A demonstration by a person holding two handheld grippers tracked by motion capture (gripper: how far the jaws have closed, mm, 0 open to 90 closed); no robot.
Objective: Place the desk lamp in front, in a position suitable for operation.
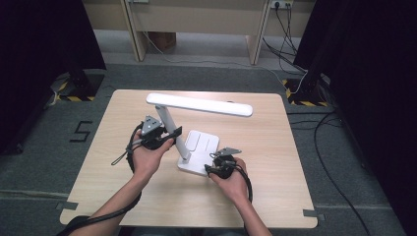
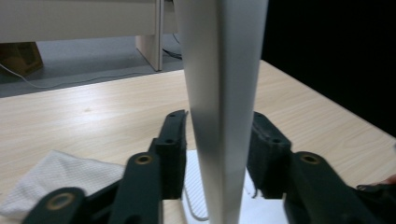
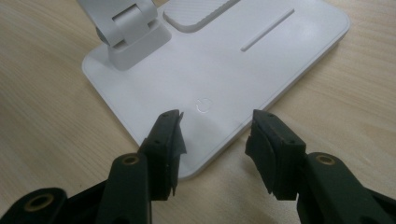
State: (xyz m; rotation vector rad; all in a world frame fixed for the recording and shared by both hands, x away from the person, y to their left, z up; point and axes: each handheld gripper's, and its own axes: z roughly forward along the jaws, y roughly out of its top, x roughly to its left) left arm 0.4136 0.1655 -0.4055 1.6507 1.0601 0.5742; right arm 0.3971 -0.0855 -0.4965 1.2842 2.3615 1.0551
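The white plastic desk lamp (image 1: 196, 125) stands near the middle of the light wooden table (image 1: 98, 167). Its flat rectangular base (image 3: 224, 65) rests on the tabletop. Its upright arm (image 2: 222, 102) rises from a hinge at one corner of the base, and its long head bar (image 1: 199, 104) lies level above.

The left gripper (image 2: 217, 140) straddles the upright arm. The arm's long axis runs up between the jaws. The right pad appears to touch it; a narrow gap shows at the left pad, so a firm clamp cannot be confirmed.

The right gripper (image 3: 215, 135) hovers at the near edge of the base, jaws released and holding nothing. The round power mark (image 3: 203, 104) lies directly ahead between the fingertips. The right gripper is therefore judged nearer for pressing it, while the left steadies the arm.

A white cloth (image 2: 56, 179) lies on the table beside the left gripper.
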